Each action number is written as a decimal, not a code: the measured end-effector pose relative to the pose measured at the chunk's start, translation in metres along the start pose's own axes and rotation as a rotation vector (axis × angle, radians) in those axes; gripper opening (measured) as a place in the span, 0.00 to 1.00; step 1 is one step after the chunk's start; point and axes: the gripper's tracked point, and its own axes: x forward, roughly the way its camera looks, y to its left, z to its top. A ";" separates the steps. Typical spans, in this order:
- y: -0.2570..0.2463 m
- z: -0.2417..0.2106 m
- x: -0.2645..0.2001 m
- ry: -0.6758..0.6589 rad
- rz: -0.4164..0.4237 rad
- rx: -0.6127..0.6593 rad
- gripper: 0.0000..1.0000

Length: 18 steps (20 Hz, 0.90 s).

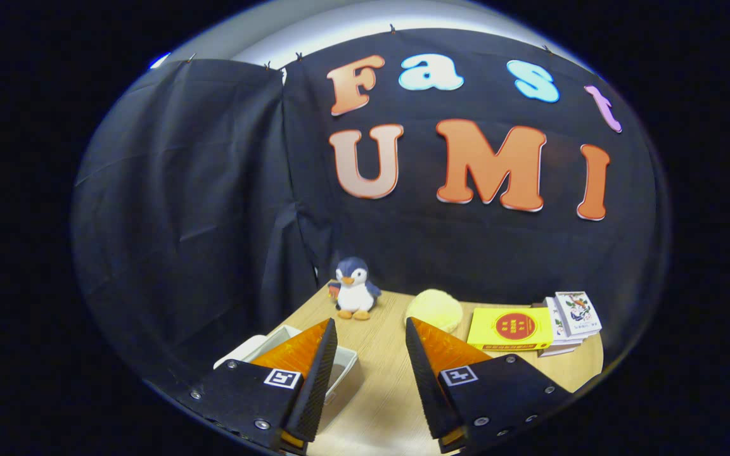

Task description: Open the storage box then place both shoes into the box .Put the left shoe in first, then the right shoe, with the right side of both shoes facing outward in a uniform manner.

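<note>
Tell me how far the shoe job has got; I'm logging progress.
Nothing looks done yet. The gripper hangs open and empty above the wooden table, its jaws spread apart. The white storage box sits partly behind one finger. Opening it and putting both shoes in remain.

Brightness: dim booth, the table (377,354) fairly lit
Source: pale glow overhead, above the cloth wall (213,190)
Shadows: soft, beside the penguin toy (353,288) on the table
Distortion: fisheye bending, strongest far from the penguin toy
Focus: mostly sharp; gripper (371,329) fingers spread apart, slightly soft
</note>
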 end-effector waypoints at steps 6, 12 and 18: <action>-0.078 0.073 -0.049 -0.285 -0.157 -0.085 0.84; -0.122 0.113 -0.081 -0.424 -0.214 -0.096 0.96; -0.134 0.124 -0.106 -0.501 -0.212 -0.089 0.97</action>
